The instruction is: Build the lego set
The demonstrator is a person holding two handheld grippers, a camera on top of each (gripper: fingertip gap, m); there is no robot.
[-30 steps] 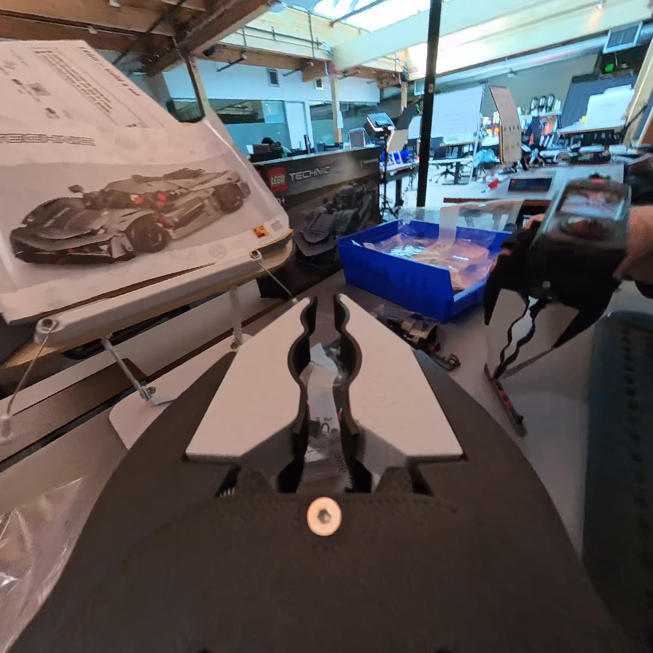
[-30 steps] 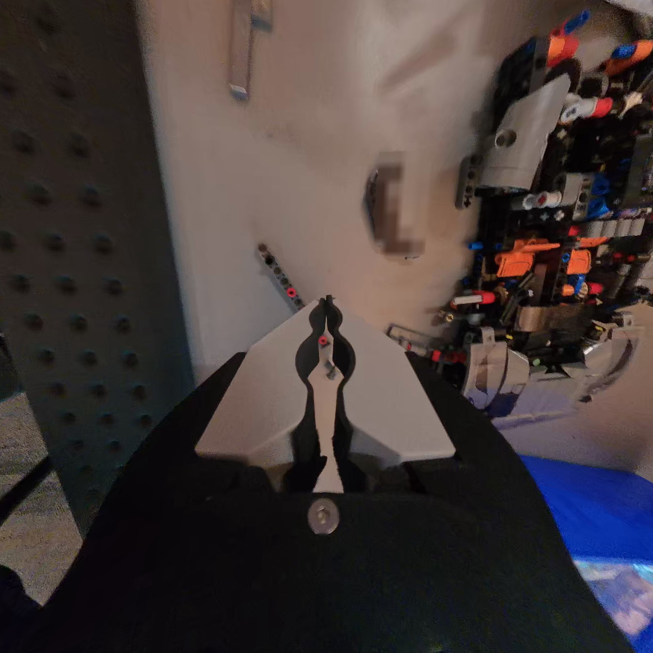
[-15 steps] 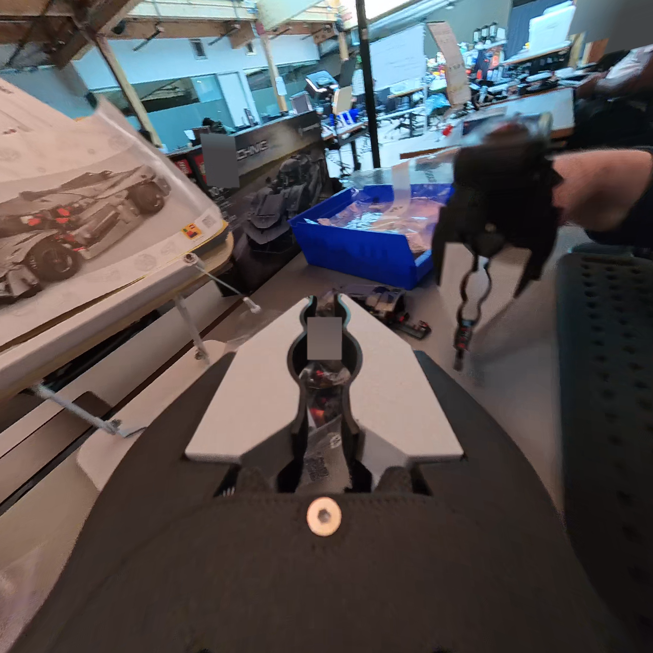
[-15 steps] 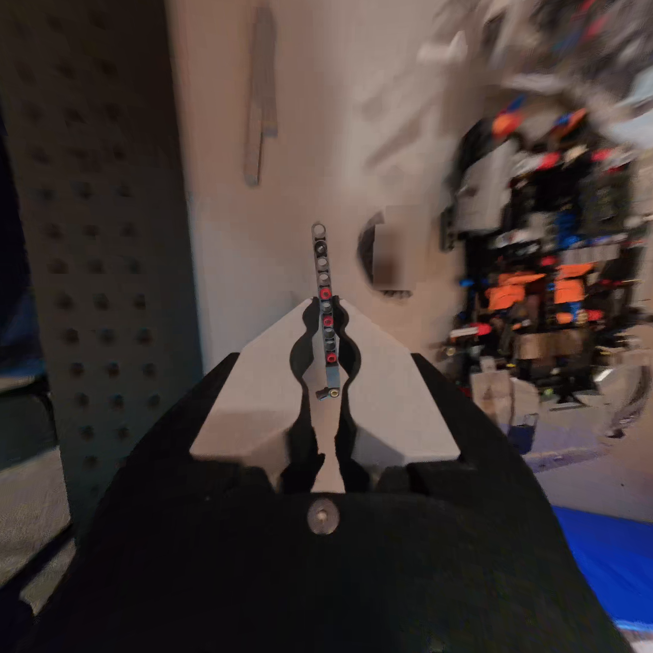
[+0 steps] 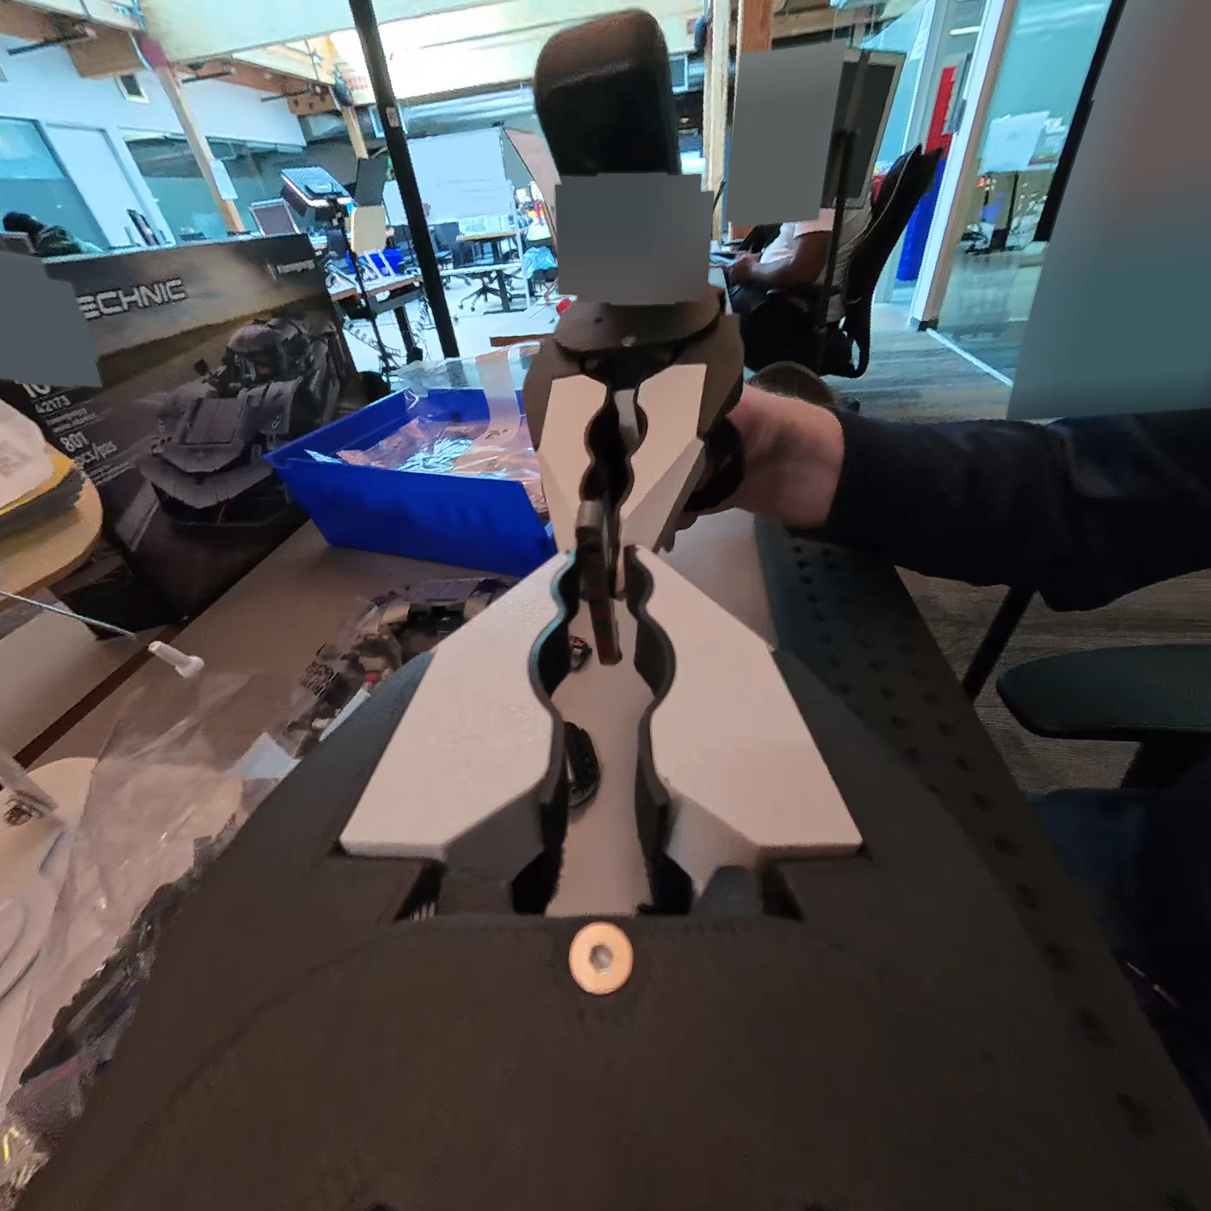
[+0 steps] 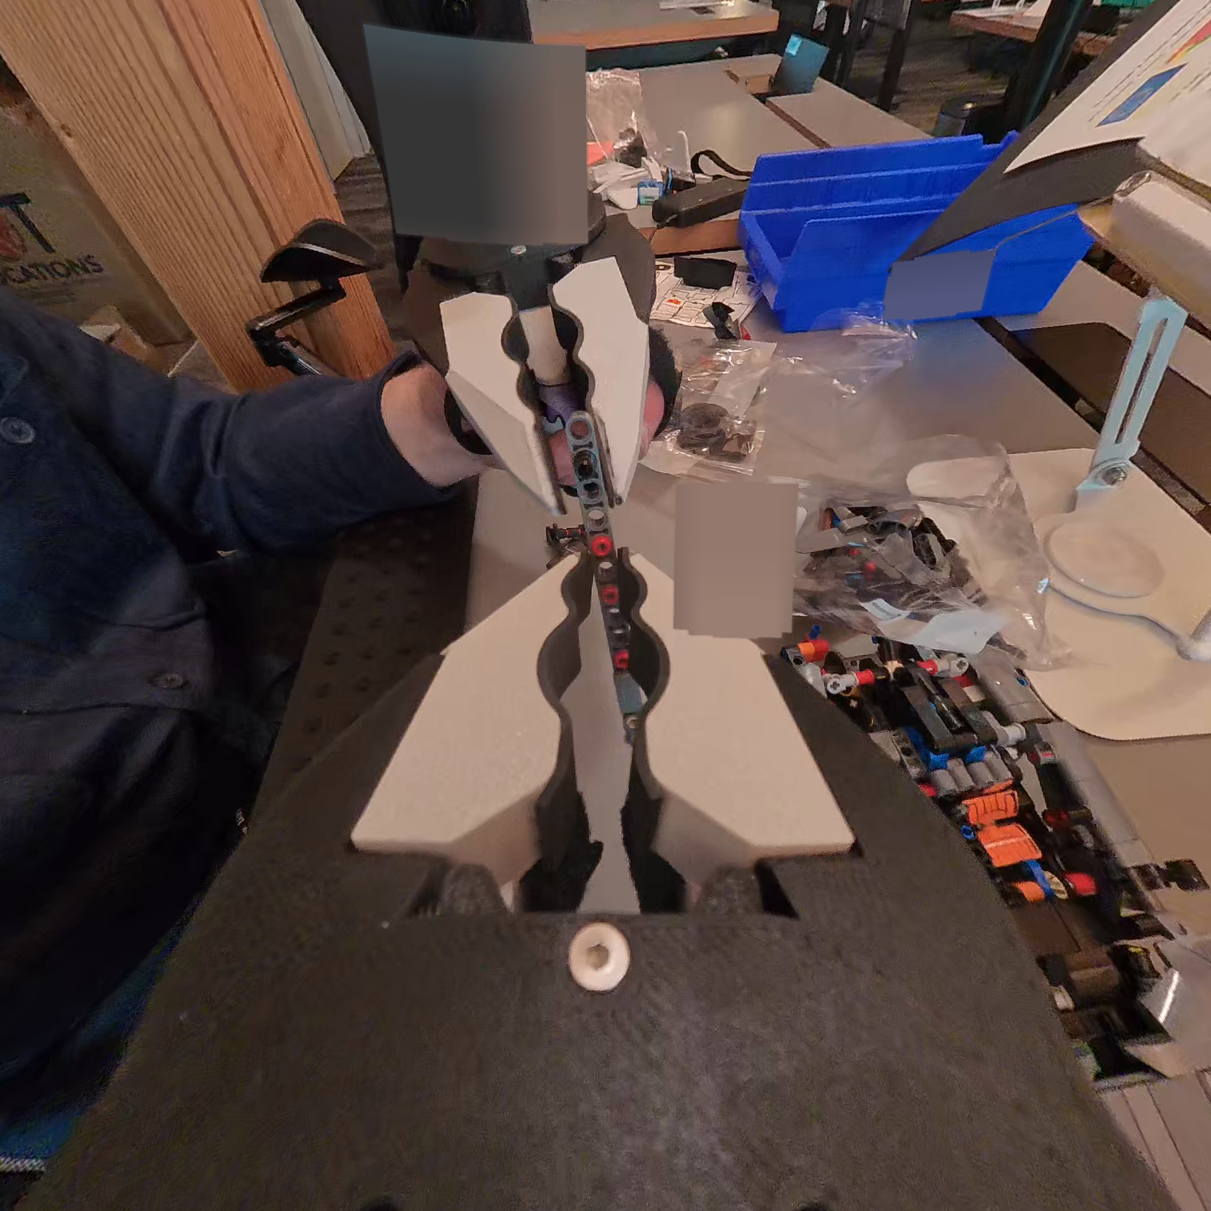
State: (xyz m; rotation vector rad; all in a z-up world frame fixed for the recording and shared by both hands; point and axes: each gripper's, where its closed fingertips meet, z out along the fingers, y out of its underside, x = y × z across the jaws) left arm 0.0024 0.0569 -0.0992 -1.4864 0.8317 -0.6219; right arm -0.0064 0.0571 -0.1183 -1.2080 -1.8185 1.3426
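While the right gripper pinches the near half of a long grey lego beam studded with red pins, the strip runs forward out of its fingers and slants slightly left. Its far end sits between the fingers of the left gripper, which points straight back at the right one, tip to tip and nearly touching. Those left fingers stand a little apart on either side of the beam, and I cannot tell whether they actually press on it. Both tools are held up above the table, so the beam hangs in the air between them. A sleeved left hand grips one handle and the right hand grips the other.

Below and to the right in the right wrist view, the partly built lego car lies on the table, black and grey with orange and blue parts. Just beyond it is a clear bag of loose pieces, touching the white stand base. A smaller bag holding black wheels lies farther back, near the left gripper. A dark perforated board lies under the person's arms.

Farther off, a blue bin holds more plastic bags, with the dark set box standing just left of it in the left wrist view. A wooden post rises behind the left hand.
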